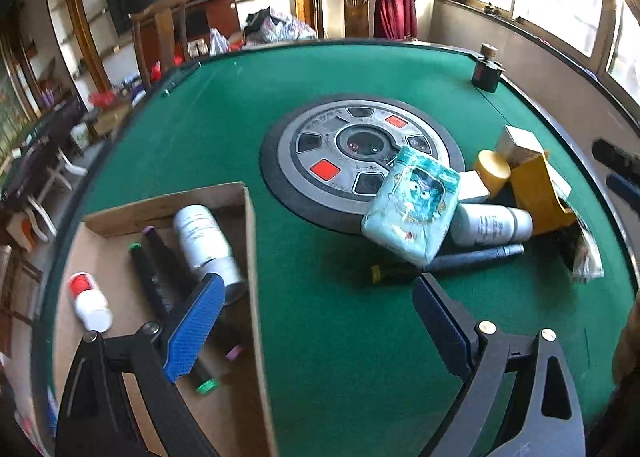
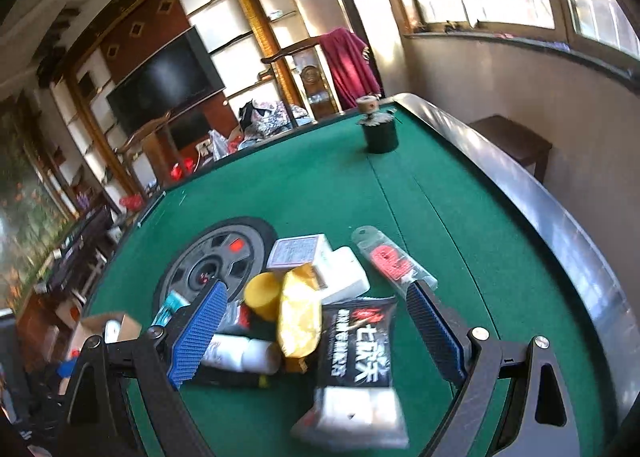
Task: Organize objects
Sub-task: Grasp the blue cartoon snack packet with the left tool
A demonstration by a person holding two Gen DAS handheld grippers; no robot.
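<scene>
My left gripper [image 1: 320,321] is open and empty, straddling the right wall of a cardboard box [image 1: 252,257] on the green table. The box holds a silver can [image 1: 204,241], two black markers [image 1: 156,277] and a red-capped white bottle [image 1: 90,301]. A pile lies to the right: a light blue tissue pack [image 1: 412,205], a white bottle [image 1: 492,225], a dark pen [image 1: 476,255], a yellow-capped jar [image 1: 494,171]. My right gripper [image 2: 316,331] is open above that pile, over a yellow packet [image 2: 298,317] and a black packet [image 2: 356,349].
A round grey control disc [image 1: 360,153] sits in the table's middle. A dark jar [image 2: 378,133] stands at the far edge. A clear pack with red contents [image 2: 390,257] lies right of the pile. White boxes [image 2: 320,257] are behind it. The table's raised rim [image 2: 520,193] runs along the right.
</scene>
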